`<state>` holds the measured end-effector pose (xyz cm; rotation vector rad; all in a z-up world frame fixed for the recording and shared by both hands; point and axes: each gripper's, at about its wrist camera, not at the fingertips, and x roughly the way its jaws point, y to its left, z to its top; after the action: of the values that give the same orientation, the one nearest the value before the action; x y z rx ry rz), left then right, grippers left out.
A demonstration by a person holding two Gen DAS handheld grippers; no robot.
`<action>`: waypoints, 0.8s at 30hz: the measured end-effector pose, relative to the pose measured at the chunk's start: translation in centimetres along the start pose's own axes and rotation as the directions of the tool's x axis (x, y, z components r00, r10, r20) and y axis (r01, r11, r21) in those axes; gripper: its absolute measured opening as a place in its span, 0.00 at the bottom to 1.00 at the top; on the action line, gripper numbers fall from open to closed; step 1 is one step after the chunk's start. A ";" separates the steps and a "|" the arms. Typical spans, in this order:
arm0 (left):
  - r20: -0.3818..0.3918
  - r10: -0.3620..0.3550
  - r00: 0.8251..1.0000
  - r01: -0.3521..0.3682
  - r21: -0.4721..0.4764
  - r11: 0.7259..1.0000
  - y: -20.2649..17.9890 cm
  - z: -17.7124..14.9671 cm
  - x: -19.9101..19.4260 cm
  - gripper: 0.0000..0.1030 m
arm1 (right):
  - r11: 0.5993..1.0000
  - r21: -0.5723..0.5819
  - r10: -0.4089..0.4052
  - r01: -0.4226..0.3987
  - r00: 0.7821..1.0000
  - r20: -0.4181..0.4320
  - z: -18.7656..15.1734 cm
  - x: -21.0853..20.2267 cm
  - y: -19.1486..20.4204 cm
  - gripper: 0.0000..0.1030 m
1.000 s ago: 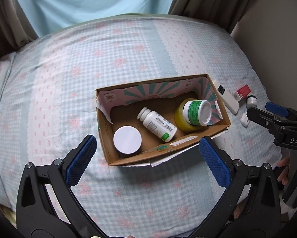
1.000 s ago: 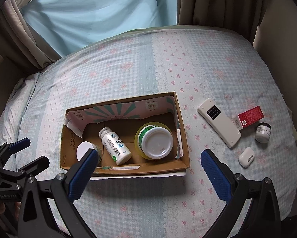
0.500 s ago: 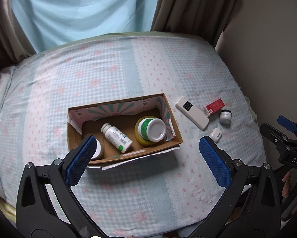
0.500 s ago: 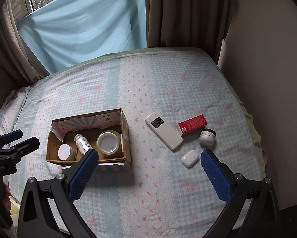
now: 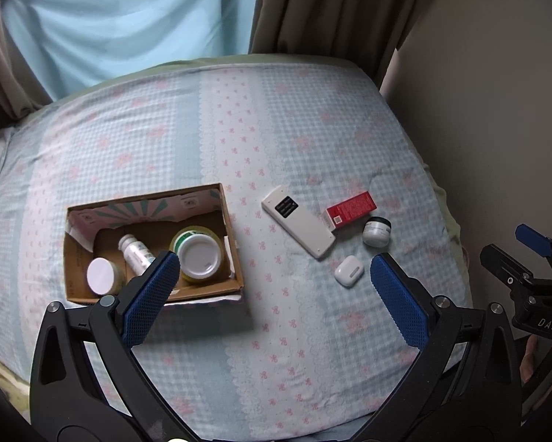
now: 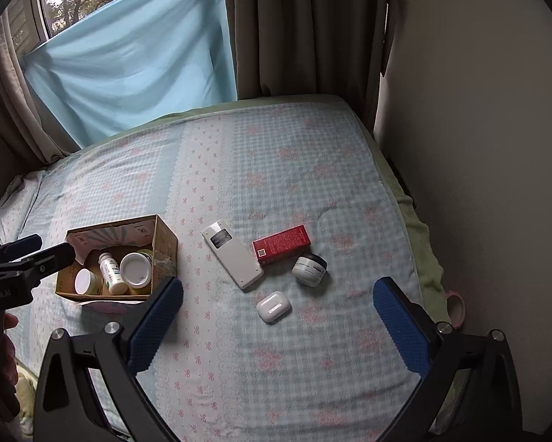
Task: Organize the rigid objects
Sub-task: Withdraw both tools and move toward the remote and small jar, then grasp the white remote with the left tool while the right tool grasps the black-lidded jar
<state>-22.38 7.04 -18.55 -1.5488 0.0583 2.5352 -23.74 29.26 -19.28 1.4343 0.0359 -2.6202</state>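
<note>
A cardboard box point(image 5: 154, 254) sits on the left part of the bed point(image 5: 239, 140), which is covered in a blue-and-white checked sheet with pink flowers. Inside the box are 3 containers: a small jar with a white lid point(image 5: 101, 276) in the near left corner, a white pill bottle point(image 5: 136, 254) lying on its side in the middle, and a yellow jar with a wide white lid point(image 5: 198, 256) at the right end, close against the right wall.

The left gripper point(image 5: 274, 291) hovers above the bed with its blue-padded jaws spread wide and nothing between them; in its own view the left pad overlaps the near edge of the box.

To the right of the box, apart from it, a white remote control point(image 5: 298, 223) lies diagonally on the sheet. A red carton point(image 5: 349, 209) lies just beside the remote's right side, touching or nearly touching it. A small jar with a dark lid point(image 5: 376, 231) stands just in front of the carton's right end. A white earbud case point(image 5: 348, 270) lies near the remote's near end, separate from it.

The right gripper point(image 6: 278, 316) also hovers above the bed, jaws wide apart and empty, with the earbud case in view between its pads.

Behind the bed hang a light blue cloth point(image 6: 128, 59) and brown curtains point(image 6: 305, 29).
</note>
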 end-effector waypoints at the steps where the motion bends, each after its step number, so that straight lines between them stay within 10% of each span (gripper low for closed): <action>1: -0.010 0.004 1.000 -0.004 -0.008 1.000 -0.7 0.3 0.7 1.00 | 1.000 -0.008 0.005 -0.005 1.000 -0.013 0.3 0.7 -0.5 1.00; 13: -0.198 0.048 0.979 -0.084 -0.175 0.981 -3.2 4.0 14.1 1.00 | 0.992 0.086 0.101 -0.088 0.981 -0.165 3.4 13.3 -6.2 1.00; 24: -0.394 -0.004 0.919 -0.155 -0.370 0.916 -1.4 3.2 27.8 1.00 | 0.938 0.340 0.190 -0.075 0.929 -0.319 1.4 23.8 -8.4 1.00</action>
<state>-37.34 12.22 -41.63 -2.2294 -0.3760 2.3526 -38.77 34.47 -38.94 1.9165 -0.4556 -2.3058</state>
